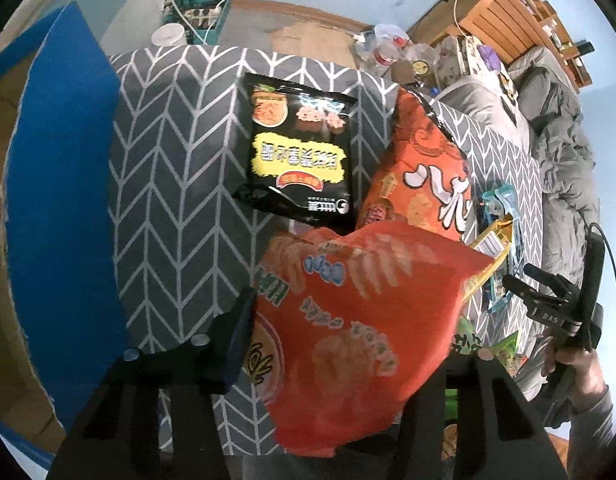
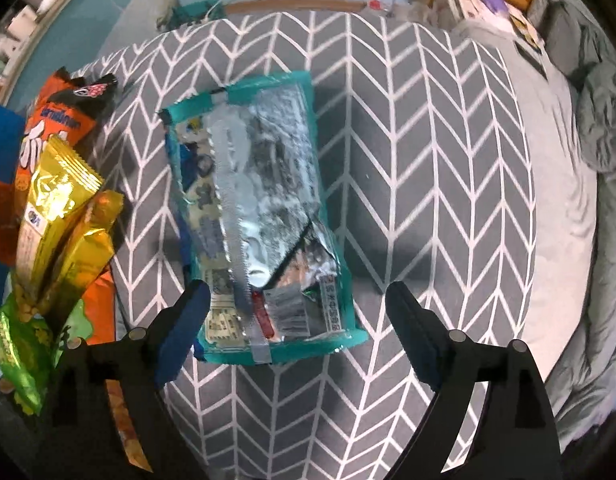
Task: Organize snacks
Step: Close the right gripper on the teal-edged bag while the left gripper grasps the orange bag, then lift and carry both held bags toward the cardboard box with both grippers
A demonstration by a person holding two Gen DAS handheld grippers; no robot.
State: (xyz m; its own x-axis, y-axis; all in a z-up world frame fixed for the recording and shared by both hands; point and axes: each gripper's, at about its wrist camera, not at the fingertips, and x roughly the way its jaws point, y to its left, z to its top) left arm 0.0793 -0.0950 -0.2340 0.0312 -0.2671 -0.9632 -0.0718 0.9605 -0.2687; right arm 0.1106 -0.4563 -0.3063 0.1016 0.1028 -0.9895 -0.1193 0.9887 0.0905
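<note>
**A:** What do I have on the left?

**B:** My left gripper (image 1: 348, 344) has its fingers clenched on a red bag (image 1: 360, 320), lifted above the grey patterned table (image 1: 167, 168). A black bag (image 1: 299, 152) and an orange bag (image 1: 420, 168) lie beyond it.

**A:** And the right?

**B:** My right gripper (image 2: 297, 320) points down, fingers released, either side of a teal packet (image 2: 259, 220) lying flat; the pads look clear of it, though the lens distorts. Gold sticks (image 2: 63, 216) sit to its left.

**A:** How do I do this well?

**B:** I'd centre on the packet's near edge, go low, close gently, and keep the red bag level.
</note>
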